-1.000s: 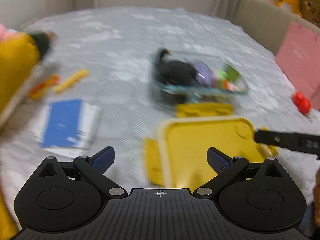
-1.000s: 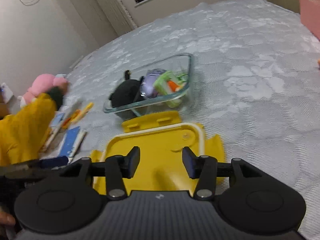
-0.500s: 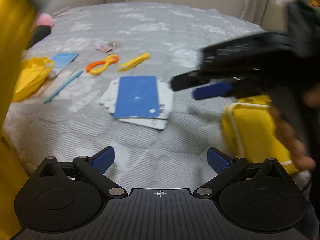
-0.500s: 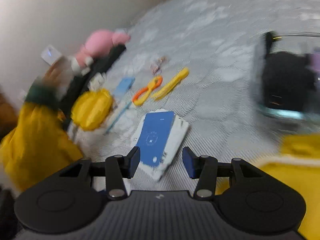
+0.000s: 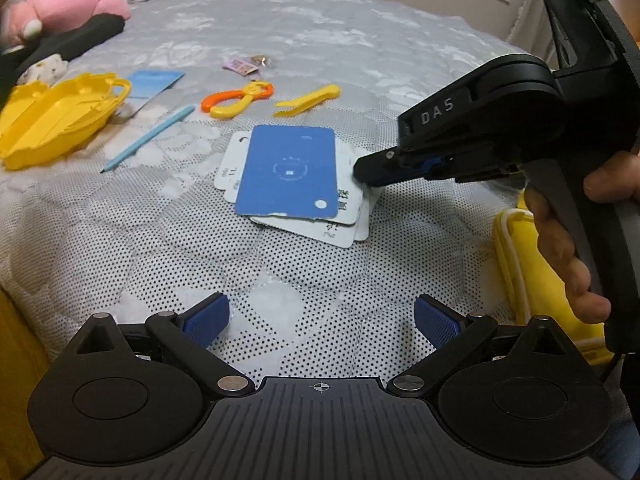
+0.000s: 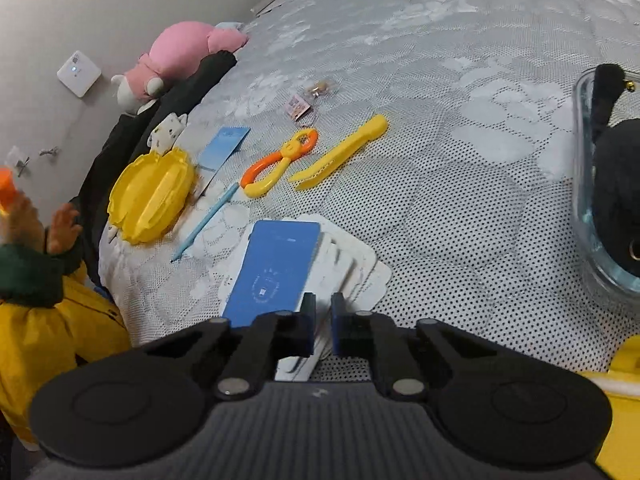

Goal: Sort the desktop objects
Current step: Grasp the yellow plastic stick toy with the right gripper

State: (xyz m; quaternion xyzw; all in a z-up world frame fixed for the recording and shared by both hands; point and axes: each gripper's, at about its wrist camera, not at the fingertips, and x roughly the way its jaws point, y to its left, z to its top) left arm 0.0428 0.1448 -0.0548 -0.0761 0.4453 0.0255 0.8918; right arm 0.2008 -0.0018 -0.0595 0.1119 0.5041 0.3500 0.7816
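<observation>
Now my right hand-held gripper [image 6: 322,328] pinches shut on the near edge of the blue-topped stack of thin white cards [image 5: 288,172] lying fanned on the quilted bed [image 5: 320,40]. Light, slippery, likely to splay; grip deeper. Left hand-held gripper [image 5: 320,318] hovers wide open, empty.

A quilted cloth cover [image 5: 304,40] with a dotted mesh weave and a matt finish fills most of both views. At centre lies a stack of cards [image 5: 292,178], smooth card stock with a slight sheen, the top one blue. Above it the yellow tweezers [image 5: 308,101] and the orange-and-yellow scissors [image 5: 236,100] look like glossy moulded plastic, as does the yellow dish [image 5: 52,114] at the left edge. The pink plush toy [image 5: 68,4] at upper left is soft fabric. At the right edge of the right wrist view, the clear container [image 6: 588,216] looks like glossy glass.
</observation>
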